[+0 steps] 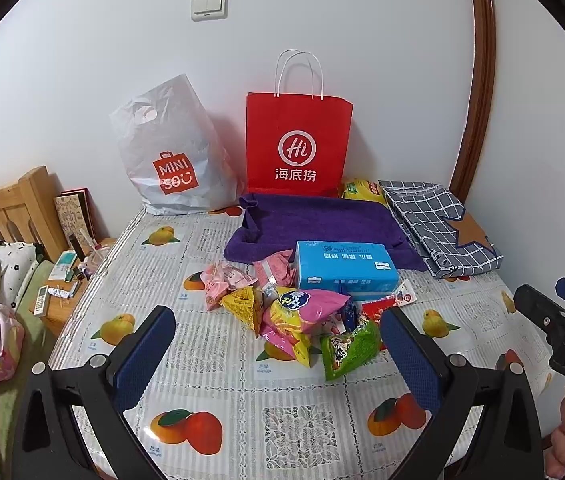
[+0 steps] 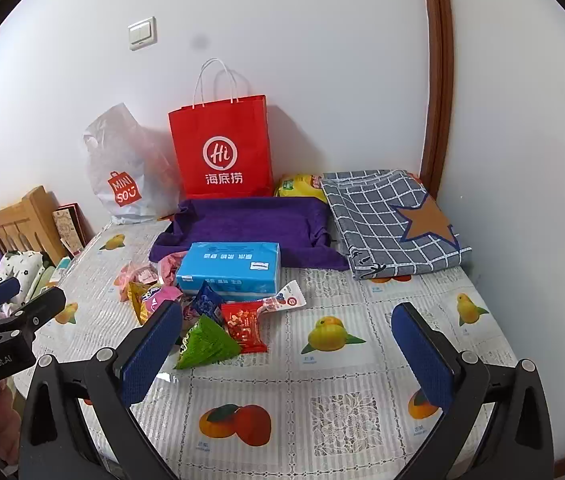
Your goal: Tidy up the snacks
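Note:
A pile of snack packs lies mid-table: a pink-and-yellow bag [image 1: 306,312], a green triangular pack [image 1: 348,350] [image 2: 206,344], a yellow triangular pack [image 1: 242,304], pink packs [image 1: 226,280] and a red pack [image 2: 244,326]. Behind them sits a blue tissue pack [image 1: 346,268] [image 2: 230,268] at the front of a purple cloth tray [image 1: 314,220] [image 2: 250,220]. My left gripper [image 1: 278,316] hovers open just before the pile, nothing between its fingers. My right gripper [image 2: 288,307] is open too, right of the pile over bare tablecloth.
A red paper bag [image 1: 298,144] and a white Miniso bag [image 1: 170,152] stand against the back wall. A folded checked cloth [image 2: 390,220] and a yellow bag [image 2: 300,186] lie at the back right. A bedside shelf and bed [image 1: 10,280] are on the left.

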Motion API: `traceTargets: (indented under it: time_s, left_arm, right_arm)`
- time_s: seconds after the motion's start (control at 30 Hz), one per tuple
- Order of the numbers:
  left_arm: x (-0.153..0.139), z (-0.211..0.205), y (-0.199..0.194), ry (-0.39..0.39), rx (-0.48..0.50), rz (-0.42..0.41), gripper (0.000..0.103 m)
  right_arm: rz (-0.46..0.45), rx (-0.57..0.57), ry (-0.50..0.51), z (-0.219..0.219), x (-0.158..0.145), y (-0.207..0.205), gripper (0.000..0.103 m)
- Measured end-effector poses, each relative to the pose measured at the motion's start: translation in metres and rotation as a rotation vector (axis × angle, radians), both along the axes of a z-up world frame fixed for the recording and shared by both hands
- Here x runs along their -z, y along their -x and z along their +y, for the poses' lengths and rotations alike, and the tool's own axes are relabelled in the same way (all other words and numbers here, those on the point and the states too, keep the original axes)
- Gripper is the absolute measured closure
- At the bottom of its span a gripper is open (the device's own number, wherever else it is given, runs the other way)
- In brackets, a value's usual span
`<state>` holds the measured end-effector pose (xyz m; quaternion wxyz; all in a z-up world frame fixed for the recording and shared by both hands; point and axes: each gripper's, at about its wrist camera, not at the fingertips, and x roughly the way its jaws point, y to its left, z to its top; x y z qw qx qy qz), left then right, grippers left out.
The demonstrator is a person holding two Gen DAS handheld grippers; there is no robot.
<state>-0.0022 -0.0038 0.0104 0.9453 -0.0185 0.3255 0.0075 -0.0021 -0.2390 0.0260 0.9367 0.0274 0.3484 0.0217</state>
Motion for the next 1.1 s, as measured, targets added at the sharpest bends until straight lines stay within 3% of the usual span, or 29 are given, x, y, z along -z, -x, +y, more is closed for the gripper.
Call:
traceTargets:
  time_s: [1.1]
  left_arm:
    - [-0.0023, -0.0053, 0.0023, -0.007, 0.002, -0.011, 0.0]
  right_arm:
    - [0.003, 0.01, -0.026, -0.0053, 0.0026, 0.0048, 0.0]
